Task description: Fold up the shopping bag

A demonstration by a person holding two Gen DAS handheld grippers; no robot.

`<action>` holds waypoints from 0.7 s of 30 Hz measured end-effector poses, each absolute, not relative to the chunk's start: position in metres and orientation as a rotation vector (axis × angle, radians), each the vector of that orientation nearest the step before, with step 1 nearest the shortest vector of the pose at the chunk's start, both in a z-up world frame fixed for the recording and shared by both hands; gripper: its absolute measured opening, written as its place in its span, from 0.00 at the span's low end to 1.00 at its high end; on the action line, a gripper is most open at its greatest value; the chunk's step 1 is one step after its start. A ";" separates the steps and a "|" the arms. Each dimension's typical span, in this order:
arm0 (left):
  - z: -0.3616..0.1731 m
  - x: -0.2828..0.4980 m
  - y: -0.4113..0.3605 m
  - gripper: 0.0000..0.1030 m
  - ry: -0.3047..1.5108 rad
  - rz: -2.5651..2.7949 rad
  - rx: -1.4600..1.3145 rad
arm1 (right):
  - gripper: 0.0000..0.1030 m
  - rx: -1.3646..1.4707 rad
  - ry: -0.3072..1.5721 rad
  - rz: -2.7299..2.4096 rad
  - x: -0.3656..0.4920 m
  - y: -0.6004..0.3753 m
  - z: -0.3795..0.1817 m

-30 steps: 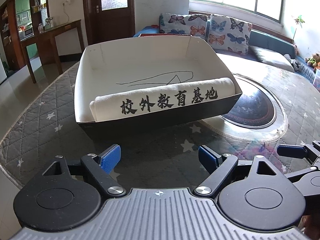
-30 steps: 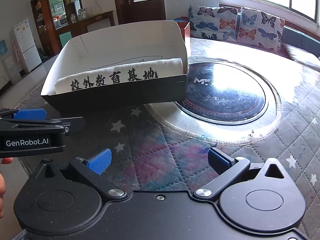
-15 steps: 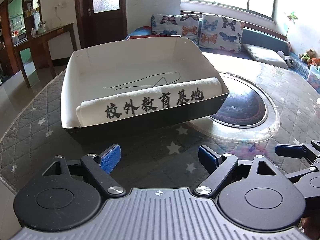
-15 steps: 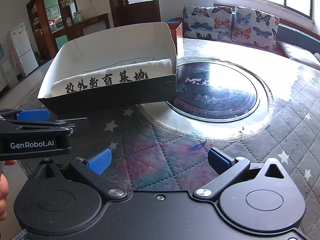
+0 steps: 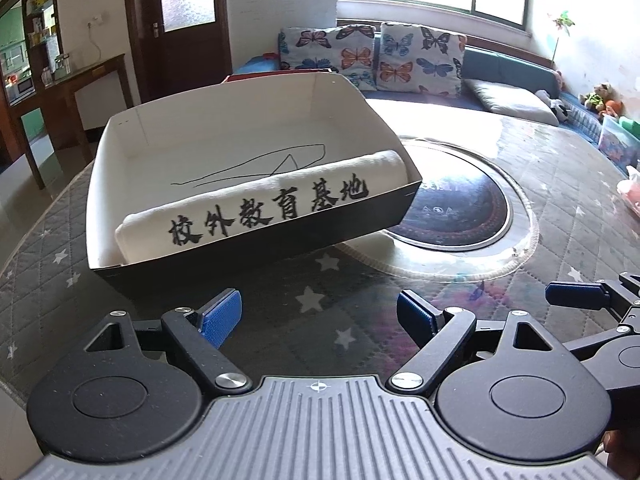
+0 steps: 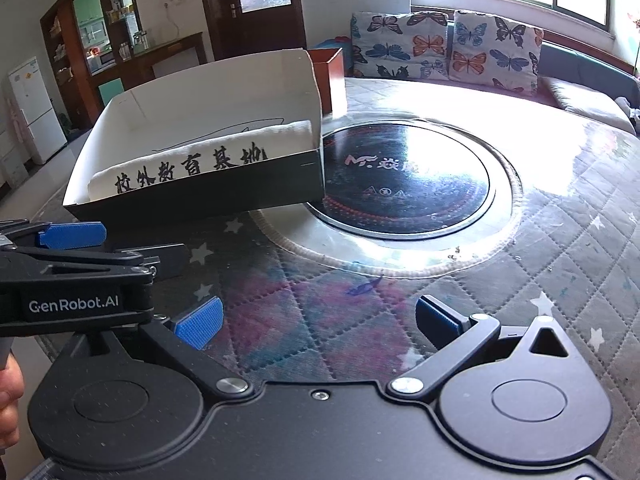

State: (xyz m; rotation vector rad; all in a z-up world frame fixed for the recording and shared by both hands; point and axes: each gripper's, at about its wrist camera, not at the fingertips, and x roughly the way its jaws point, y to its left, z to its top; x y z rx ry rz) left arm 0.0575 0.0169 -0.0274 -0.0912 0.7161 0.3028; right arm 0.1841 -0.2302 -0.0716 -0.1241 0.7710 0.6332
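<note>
On the counter (image 5: 560, 184), toward its left side, the shopping bag (image 5: 264, 204) lies rolled into a tight cream cylinder inside an open cardboard tray (image 5: 132, 136), pressed against the tray's near wall with its black brush-style characters facing out. Compared with a second ago, the only change is one of viewpoint — in the left wrist view the tray has slid leftward and now sits more askew, which suggests the left tool (image 5: 320, 314) has shifted sideways, not toward the bag. The bag itself has not moved or unrolled. By that reading the folding looks done and the bag stowed, or else no fresh step has begun; neither tool is near it.

The left tool stands wide open with nothing between its blue ribbed pads. The right tool (image 6: 320, 318) is likewise spread wide and empty, hovering over the quilted cover just beside its partner.

As for materials, the bag looks like soft woven cloth, likely to slump once lifted. The tray is thin card — white and pen-scribbled inside, dark outside — with flared walls, light enough to skid if nudged. A glossy clear sheet covers the star-stitched quilting, and a dark round glass hob (image 6: 404, 172) is set into the middle, touching the tray's right corner in both views.
</note>
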 end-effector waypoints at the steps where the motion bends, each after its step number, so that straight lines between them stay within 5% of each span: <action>1: -0.028 0.058 0.016 0.83 0.717 0.299 -0.090 | 1.00 -0.124 0.773 0.630 0.184 -0.231 -0.072; 21: -0.030 0.083 -0.022 0.83 0.718 0.188 -0.044 | 1.00 -0.094 0.774 0.548 0.191 -0.264 -0.075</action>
